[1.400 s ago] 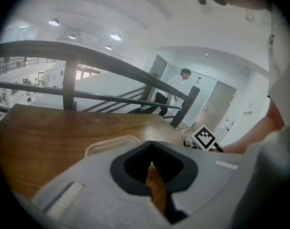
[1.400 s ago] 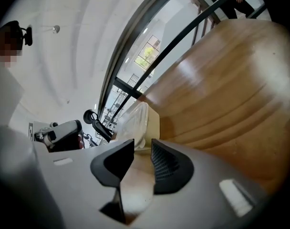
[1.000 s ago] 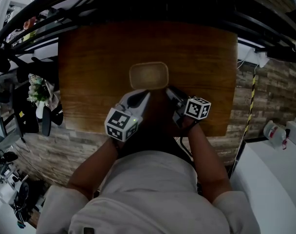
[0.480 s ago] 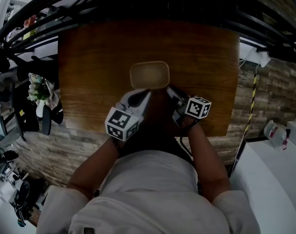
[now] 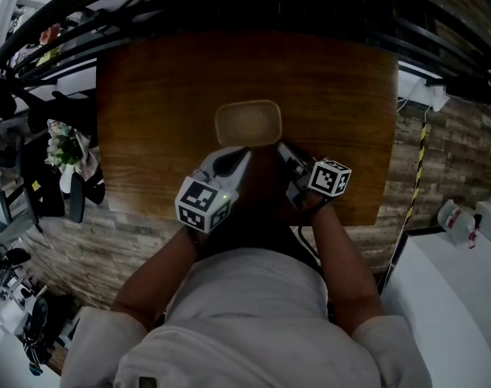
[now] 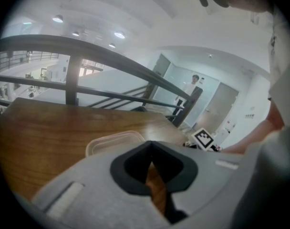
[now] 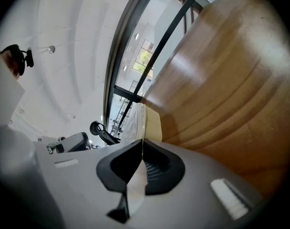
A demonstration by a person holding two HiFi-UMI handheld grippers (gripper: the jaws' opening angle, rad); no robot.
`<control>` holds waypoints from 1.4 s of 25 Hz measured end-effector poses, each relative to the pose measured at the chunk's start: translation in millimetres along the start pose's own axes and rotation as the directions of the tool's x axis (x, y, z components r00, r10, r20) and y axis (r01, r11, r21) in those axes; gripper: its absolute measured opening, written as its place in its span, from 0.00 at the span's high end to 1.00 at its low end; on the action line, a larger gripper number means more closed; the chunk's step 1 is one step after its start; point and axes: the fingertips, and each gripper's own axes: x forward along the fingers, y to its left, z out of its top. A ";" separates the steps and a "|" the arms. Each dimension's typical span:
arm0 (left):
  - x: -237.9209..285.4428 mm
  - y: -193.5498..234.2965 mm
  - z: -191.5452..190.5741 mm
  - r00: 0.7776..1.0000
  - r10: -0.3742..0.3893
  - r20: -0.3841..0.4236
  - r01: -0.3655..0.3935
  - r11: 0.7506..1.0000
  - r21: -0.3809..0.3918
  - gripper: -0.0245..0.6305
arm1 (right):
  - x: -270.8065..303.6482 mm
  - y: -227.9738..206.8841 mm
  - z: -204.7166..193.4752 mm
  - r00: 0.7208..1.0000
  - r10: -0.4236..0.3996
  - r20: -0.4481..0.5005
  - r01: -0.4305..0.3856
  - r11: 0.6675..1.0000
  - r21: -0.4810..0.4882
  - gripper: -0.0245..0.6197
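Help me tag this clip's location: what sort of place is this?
Probably an upper landing or mezzanine in an office-like building: the wooden table with its plastic container stands against a dark metal railing, stair rails drop beyond, and doors line a hallway.

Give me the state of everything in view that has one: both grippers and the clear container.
left gripper: shut, nothing between its jaws, tips by the container's near edge.
right gripper: shut, apparently pinching the container's near rim.
container: upright on the table, no lid on it, looks empty.
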 end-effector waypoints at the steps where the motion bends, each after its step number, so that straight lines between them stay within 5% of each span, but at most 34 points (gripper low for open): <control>1: -0.4 -0.5 0.4 1.000 0.000 0.001 0.000 1.000 0.000 0.96 | -0.4 0.2 0.0 1.000 0.000 0.002 0.000 1.000 0.004 0.95; 17: -8.9 -10.6 8.5 1.000 0.011 0.018 -0.011 1.000 0.010 0.96 | -9.9 27.6 7.9 0.997 0.061 0.041 -0.063 0.996 0.056 0.95; 35: -58.6 -44.0 46.3 0.990 0.053 0.129 -0.055 0.998 0.014 0.96 | -13.7 139.1 14.1 0.980 0.199 -0.029 -0.201 0.969 -0.141 0.95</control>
